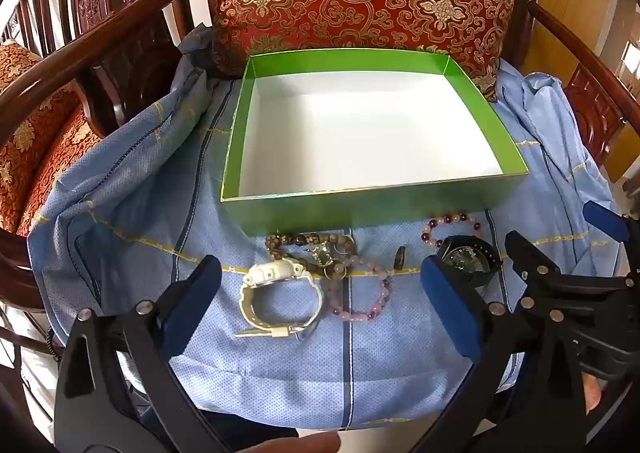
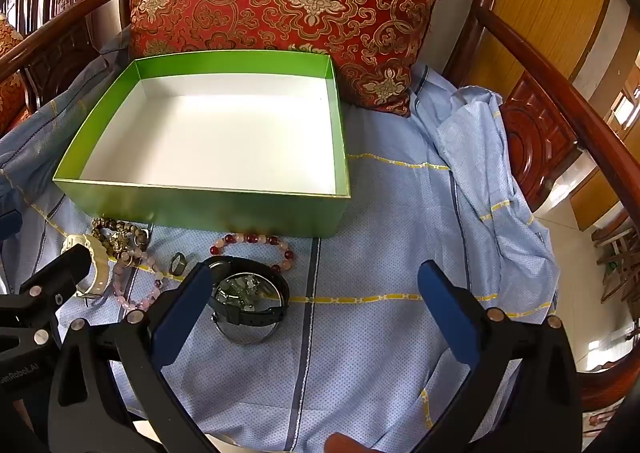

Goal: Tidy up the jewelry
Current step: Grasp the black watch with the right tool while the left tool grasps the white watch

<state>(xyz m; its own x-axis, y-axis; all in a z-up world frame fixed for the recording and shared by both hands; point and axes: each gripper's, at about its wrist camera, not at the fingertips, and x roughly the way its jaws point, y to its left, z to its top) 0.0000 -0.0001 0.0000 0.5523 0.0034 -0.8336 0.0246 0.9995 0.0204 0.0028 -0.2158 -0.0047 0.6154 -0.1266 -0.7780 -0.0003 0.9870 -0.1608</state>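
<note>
1. Nearest, the left gripper (image 1: 320,305) and right gripper (image 2: 316,309) both gape wide, holding nothing.
2. Centre frame, the white watch (image 1: 280,301) looks light and stiff (take its strap).
3. Beyond, the green box (image 1: 360,205) sits empty.

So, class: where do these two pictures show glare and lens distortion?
Left wrist view: the white floor of the green box is washed out by glare, and the chair arms curve. Right wrist view: the same box floor glares, and the edges darken and bend.
</note>
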